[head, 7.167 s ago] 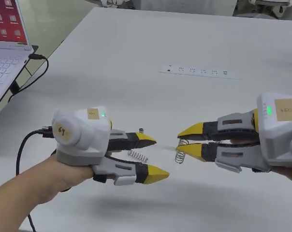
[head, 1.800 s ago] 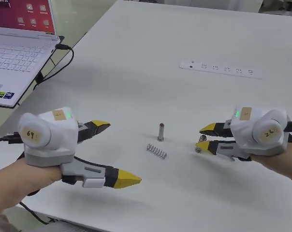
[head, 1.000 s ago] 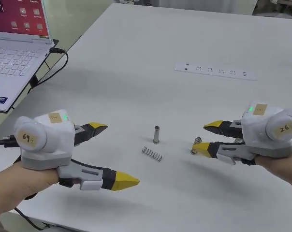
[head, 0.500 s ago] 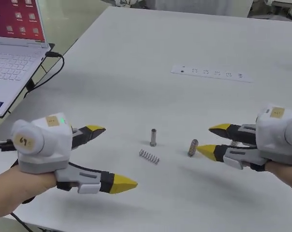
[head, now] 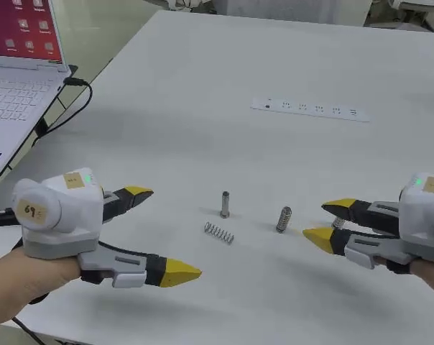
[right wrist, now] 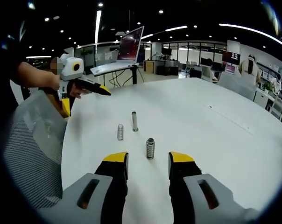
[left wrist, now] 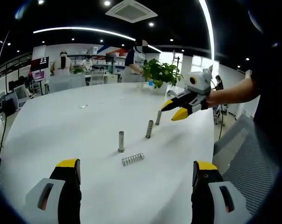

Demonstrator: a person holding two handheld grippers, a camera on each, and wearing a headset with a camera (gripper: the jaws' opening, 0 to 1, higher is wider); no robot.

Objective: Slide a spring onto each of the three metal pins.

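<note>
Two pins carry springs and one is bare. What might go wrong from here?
1. The loose spring lies flat, close beside the bare pin. When the wide-open left tool pinches it up, it may flick the spring away or tip that pin.
2. A sprung pin stands right at the tips of the right tool, so a sideways move there could topple it.
</note>
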